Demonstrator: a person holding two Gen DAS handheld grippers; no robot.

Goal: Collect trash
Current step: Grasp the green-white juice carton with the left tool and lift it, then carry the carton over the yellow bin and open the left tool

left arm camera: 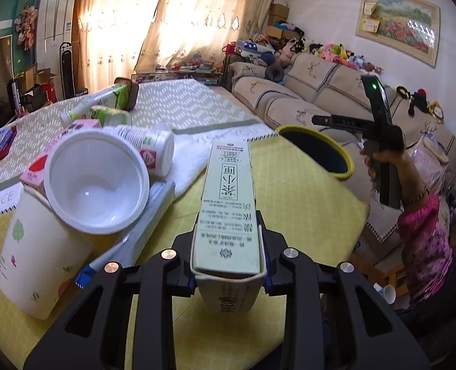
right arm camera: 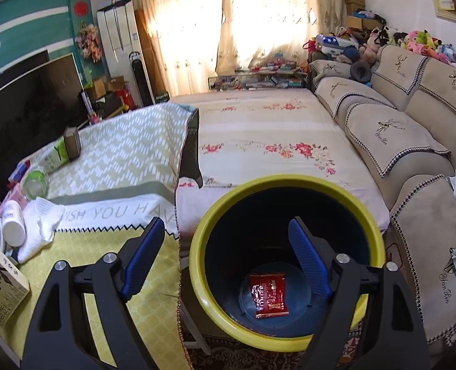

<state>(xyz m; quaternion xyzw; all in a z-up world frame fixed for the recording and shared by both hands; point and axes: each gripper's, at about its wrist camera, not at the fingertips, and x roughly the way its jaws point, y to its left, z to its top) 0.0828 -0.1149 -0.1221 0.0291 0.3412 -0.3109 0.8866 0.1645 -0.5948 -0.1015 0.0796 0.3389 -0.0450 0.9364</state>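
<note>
From the left wrist, the left gripper [left arm camera: 228, 259] is closed on the near end of a long tea carton [left arm camera: 228, 197], which seems just lifted off the yellow table mat [left arm camera: 289, 185]. Its long axis runs away from the camera, far end toward the yellow-rimmed bin [left arm camera: 345, 154]; next it must be carried there. From the right wrist, the right gripper [right arm camera: 228, 262] hangs wide open and empty over the bin, where a red packet [right arm camera: 269, 294] lies.
</note>
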